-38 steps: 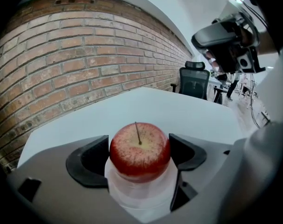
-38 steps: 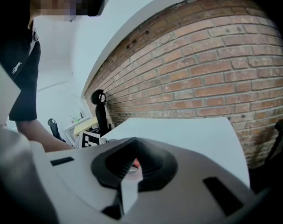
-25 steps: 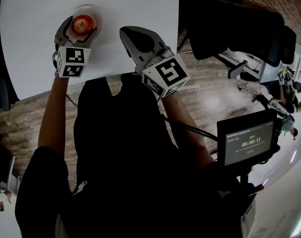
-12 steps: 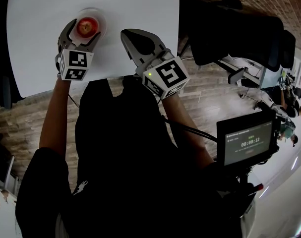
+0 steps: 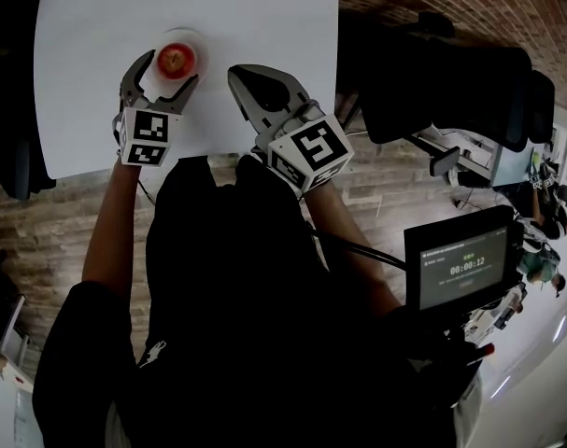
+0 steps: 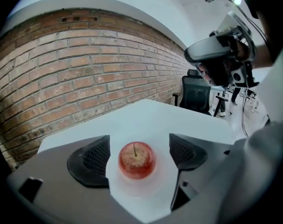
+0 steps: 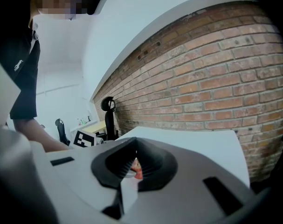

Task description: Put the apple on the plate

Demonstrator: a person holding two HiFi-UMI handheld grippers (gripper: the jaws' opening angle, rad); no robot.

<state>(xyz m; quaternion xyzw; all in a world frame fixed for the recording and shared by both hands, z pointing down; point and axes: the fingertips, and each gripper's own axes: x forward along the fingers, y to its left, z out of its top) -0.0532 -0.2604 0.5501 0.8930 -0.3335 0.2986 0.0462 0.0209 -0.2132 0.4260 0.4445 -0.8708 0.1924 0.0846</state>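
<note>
A red apple [image 5: 175,60] stands upright on a small white plate [image 5: 196,49] at the near left of the white table [image 5: 264,17]. My left gripper [image 5: 164,73] is open, with a jaw on either side of the apple and a gap at each pad. The left gripper view shows the apple [image 6: 137,159] on the plate [image 6: 143,194], stem up, between the black pads [image 6: 95,158] of the left gripper [image 6: 140,151]. My right gripper [image 5: 248,77] is shut on nothing, to the right of the plate over the table. A sliver of the apple [image 7: 138,170] shows past the right gripper [image 7: 134,158].
The table's near edge runs just under both grippers, with wood floor [image 5: 68,213] below it. A black office chair [image 5: 442,73] stands to the right of the table. A small screen with a timer [image 5: 462,269] sits at the lower right. A brick wall [image 6: 62,78] lies beyond the table.
The left gripper's jaws have spread off the apple and drawn back a little toward me. The apple stays on the plate. The right gripper holds its place, still shut.
</note>
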